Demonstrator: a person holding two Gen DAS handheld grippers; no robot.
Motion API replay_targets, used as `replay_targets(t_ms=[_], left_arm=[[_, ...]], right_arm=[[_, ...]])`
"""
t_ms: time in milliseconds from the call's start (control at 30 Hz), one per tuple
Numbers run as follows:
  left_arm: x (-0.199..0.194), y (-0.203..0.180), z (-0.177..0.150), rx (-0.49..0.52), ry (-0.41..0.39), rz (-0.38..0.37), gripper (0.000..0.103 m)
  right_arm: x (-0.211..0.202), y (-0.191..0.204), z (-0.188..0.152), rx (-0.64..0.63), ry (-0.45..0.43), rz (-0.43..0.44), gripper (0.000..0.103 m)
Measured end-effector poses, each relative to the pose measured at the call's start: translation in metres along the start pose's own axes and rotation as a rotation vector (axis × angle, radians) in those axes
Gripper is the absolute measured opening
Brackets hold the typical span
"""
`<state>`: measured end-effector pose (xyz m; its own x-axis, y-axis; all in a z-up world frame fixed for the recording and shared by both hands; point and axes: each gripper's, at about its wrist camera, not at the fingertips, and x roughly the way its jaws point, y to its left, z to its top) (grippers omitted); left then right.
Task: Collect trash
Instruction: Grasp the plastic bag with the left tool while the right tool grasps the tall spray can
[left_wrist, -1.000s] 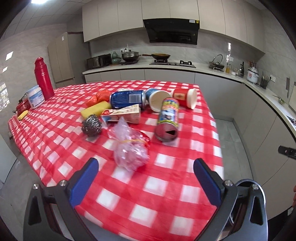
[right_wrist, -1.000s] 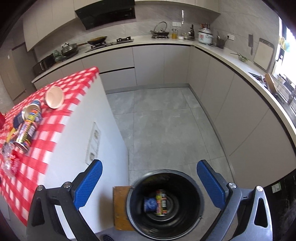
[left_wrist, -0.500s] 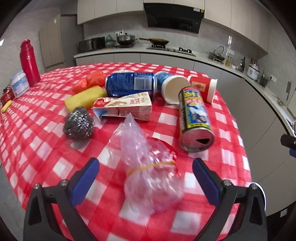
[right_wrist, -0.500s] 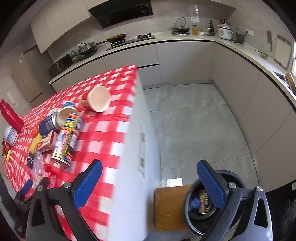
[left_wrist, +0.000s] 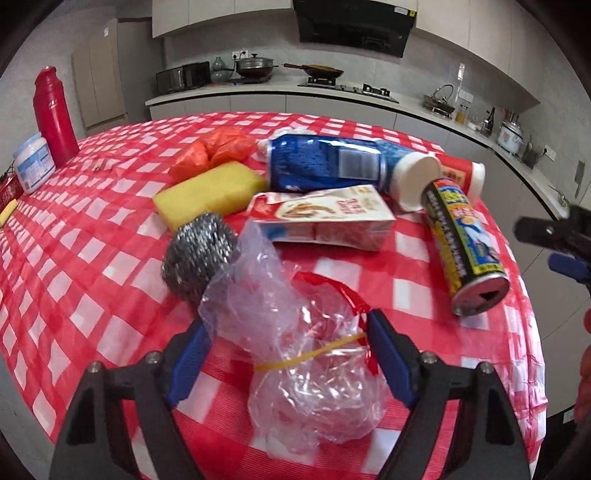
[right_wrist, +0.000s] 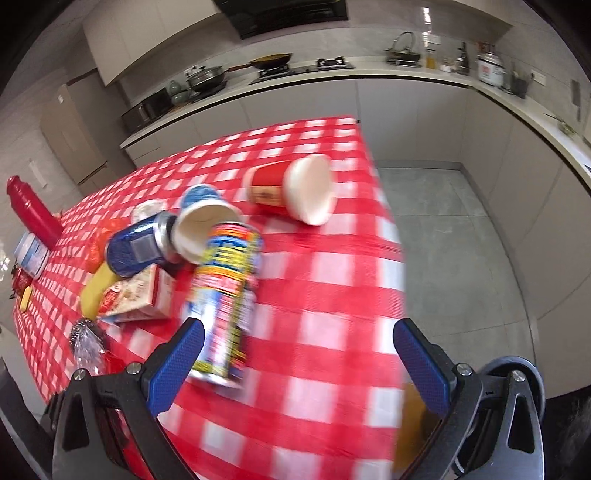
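A crumpled clear plastic bag (left_wrist: 314, 354) tied with a yellow band lies on the red checked tablecloth (left_wrist: 88, 258). My left gripper (left_wrist: 290, 354) is open, its blue pads on either side of the bag. Behind lie a steel scourer (left_wrist: 197, 254), a yellow sponge (left_wrist: 210, 192), a carton (left_wrist: 325, 218), a blue can (left_wrist: 325, 164), a paper cup (left_wrist: 413, 181), a red cup (left_wrist: 465, 173) and a tall printed can (left_wrist: 465, 247). My right gripper (right_wrist: 297, 365) is open and empty above the table's near right part, the tall can (right_wrist: 225, 306) next to its left pad.
A red flask (left_wrist: 53, 114) and a white jar (left_wrist: 33, 162) stand at the far left of the table. A black bin (right_wrist: 517, 373) stands on the floor right of the table, partly hidden by the right gripper. Kitchen counters (right_wrist: 406, 74) run behind.
My left gripper has moved forward and down until its pads flank the plastic bag. My right gripper has swung from over the floor bin to above the table.
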<state>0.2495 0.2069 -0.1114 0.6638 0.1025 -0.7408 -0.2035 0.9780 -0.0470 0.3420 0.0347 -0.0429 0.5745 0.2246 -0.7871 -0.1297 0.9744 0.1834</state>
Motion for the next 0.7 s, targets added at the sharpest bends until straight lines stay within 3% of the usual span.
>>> replay_targets(t_ms=[267, 367, 500, 567, 700], left_arm=[[0.018, 0.012, 0.008, -0.016, 0.038, -0.018, 0.071], [0.02, 0.013, 0.011, -0.012, 0.039, -0.025, 0.068], [0.024, 0.011, 0.012, 0.004, 0.059, -0.036, 0.066], [0.025, 0.007, 0.011, 0.029, 0.057, -0.028, 0.064], [0.019, 0.003, 0.011, 0.044, 0.035, -0.056, 0.06]], right_arm=[[0.045, 0.036, 0.01, -0.029, 0.048, -0.033, 0.102], [0.061, 0.039, 0.012, -0.019, 0.081, -0.038, 0.098], [0.078, 0.035, 0.011, 0.004, 0.139, -0.031, 0.079], [0.075, 0.036, 0.013, 0.008, 0.129, 0.01, 0.055], [0.066, 0.031, 0.011, 0.021, 0.114, 0.025, 0.055]])
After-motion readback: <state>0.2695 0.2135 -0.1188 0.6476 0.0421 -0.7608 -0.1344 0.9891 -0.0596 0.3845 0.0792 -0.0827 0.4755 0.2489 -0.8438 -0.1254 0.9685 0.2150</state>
